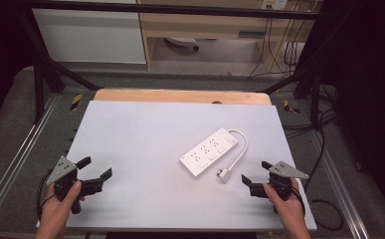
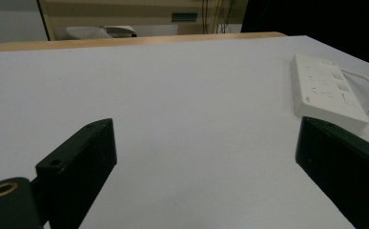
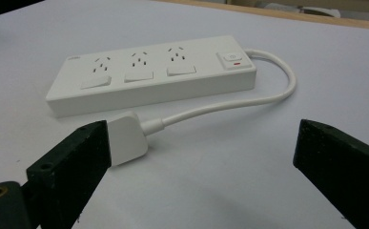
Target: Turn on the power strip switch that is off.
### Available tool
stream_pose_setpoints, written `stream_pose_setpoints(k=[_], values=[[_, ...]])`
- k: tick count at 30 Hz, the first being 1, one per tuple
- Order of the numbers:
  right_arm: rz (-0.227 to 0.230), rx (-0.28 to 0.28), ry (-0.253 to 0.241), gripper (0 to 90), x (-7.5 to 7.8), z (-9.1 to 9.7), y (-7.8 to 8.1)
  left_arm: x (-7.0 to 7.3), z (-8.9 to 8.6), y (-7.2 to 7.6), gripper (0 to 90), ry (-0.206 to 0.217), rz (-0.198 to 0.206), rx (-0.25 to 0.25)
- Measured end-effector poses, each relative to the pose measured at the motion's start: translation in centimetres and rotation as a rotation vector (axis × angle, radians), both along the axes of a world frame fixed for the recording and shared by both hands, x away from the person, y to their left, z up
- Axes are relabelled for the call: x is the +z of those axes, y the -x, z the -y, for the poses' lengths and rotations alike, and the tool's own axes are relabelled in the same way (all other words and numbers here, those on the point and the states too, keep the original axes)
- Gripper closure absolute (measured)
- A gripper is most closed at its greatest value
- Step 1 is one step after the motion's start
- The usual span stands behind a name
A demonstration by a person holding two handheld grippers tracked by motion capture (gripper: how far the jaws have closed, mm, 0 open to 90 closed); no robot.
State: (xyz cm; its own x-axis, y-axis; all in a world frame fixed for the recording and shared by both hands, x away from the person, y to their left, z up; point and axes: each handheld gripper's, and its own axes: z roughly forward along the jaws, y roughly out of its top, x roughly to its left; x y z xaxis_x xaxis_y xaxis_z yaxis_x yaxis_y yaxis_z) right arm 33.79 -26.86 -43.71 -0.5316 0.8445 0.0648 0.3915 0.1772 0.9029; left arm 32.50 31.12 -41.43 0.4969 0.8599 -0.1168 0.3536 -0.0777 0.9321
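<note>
Your left gripper [image 1: 95, 168] sits at about 8 o'clock on the white table [image 1: 140, 134], jaws spread wide and released, nothing between them. In the left gripper view, bare tabletop lies between the two black jaws.

Your right gripper [image 1: 257, 172] sits at about 4 o'clock, jaws likewise spread apart and empty. Each gripper is held in one of your hands, coming in from 6 o'clock.

The white power strip [image 1: 209, 151] lies flat just right of table centre, long axis running from 7 to 1 o'clock. It has three socket groups and a rocker switch [image 3: 232, 59] with a red mark at the cable end. A small embossed mark sits at the strip's far corner; too small to read.

The white cable [image 1: 241, 147] loops out from the switch end and curls back to the plug [image 1: 224, 174], which rests on the table beside the strip, near your right gripper. In the right gripper view, the plug [image 3: 127, 137] lies just beside the left-hand jaw; I cannot tell if they touch.
</note>
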Motion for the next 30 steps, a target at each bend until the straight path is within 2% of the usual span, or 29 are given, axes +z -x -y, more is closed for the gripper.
stream_pose_setpoints(k=[2, 9, 13, 20, 28, 30], values=[[-0.004, -0.007, -0.004, 5.8, 0.1, 0.1, -0.1, 0.0, 0.1, 0.0, 6.4, -0.010, -0.005, -0.003], [-0.023, -0.035, -0.023, 4.3, 0.4, 0.1, -0.1, -0.1, 0.4, 0.0, 5.8, -0.004, -0.009, -0.011], [-0.019, -0.049, -0.038, 3.5, 0.7, 0.2, -0.1, -0.2, 0.5, -0.1, 5.8, -0.004, -0.014, -0.013], [-0.010, -0.069, -0.033, 3.1, 1.0, -0.3, 0.0, -0.2, 0.5, -0.1, 6.0, 0.004, -0.019, 0.000], [-0.023, -0.053, -0.031, 4.0, 1.5, -1.5, -0.1, -0.3, 0.6, -0.1, 6.0, 0.018, -0.035, -0.001], [-0.028, -0.049, -0.046, 4.6, 1.8, -1.8, -0.1, -0.3, 0.6, -0.1, 6.0, 0.019, -0.035, -0.002]])
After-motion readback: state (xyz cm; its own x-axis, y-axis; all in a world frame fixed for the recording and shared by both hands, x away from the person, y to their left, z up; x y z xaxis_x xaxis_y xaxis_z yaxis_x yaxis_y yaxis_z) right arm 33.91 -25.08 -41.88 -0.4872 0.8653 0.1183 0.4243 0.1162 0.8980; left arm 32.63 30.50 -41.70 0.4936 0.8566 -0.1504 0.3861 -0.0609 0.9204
